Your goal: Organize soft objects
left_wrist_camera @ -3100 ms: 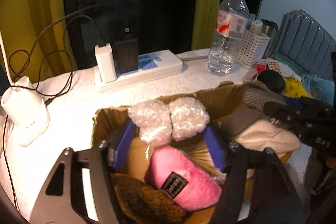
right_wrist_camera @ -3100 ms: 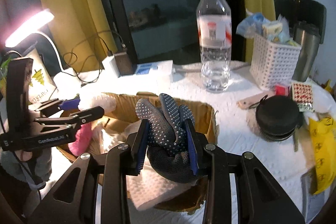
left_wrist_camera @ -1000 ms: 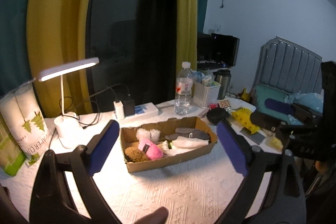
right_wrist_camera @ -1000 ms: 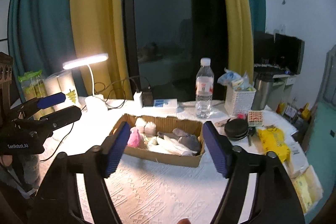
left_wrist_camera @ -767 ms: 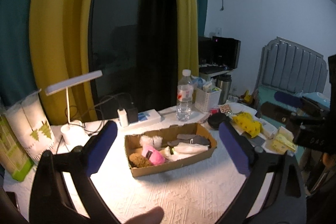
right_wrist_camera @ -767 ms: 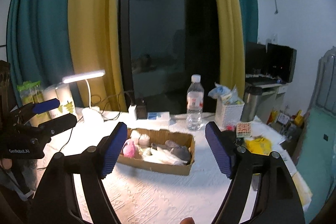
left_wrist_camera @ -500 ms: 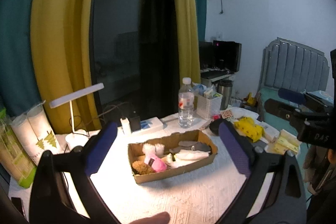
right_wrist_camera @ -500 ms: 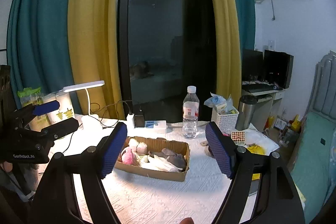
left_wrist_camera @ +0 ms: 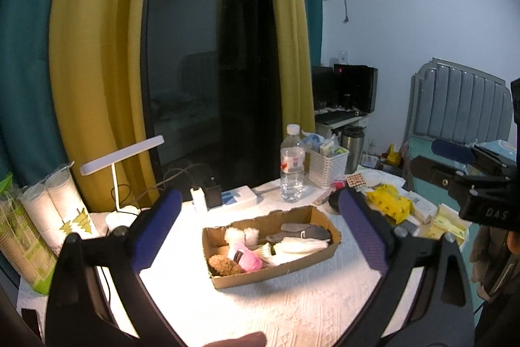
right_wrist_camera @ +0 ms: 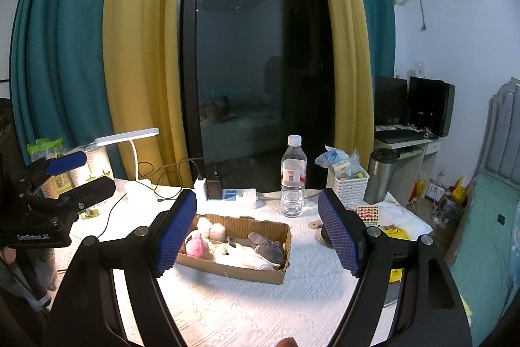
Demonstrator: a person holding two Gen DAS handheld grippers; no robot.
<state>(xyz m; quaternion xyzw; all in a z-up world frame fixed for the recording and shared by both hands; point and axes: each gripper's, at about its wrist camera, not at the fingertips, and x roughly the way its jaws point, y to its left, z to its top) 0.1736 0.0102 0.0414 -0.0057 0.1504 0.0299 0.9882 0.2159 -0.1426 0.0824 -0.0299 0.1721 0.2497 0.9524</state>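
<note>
The left hand-held gripper point(left_wrist_camera: 260, 226) and the right hand-held gripper point(right_wrist_camera: 258, 231) both hang spread wide and empty, well above the white-clothed table point(right_wrist_camera: 247, 308). On it sits the shallow brown cardboard box point(right_wrist_camera: 247, 272), holding a pink plush toy point(left_wrist_camera: 248, 259), white fluffy balls point(left_wrist_camera: 242, 234), a white cloth point(right_wrist_camera: 247, 256) and grey dotted gloves point(right_wrist_camera: 269, 246).

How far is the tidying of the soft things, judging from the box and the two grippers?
It looks nearly finished. The cardboard box already holds the pink plush toy, the brown fuzzy piece, the white puffs, the grey gloves and a white cloth. Nothing is in hand: the left gripper and the right gripper are both open, held away from the box. No soft thing shows loose on the table.
</note>
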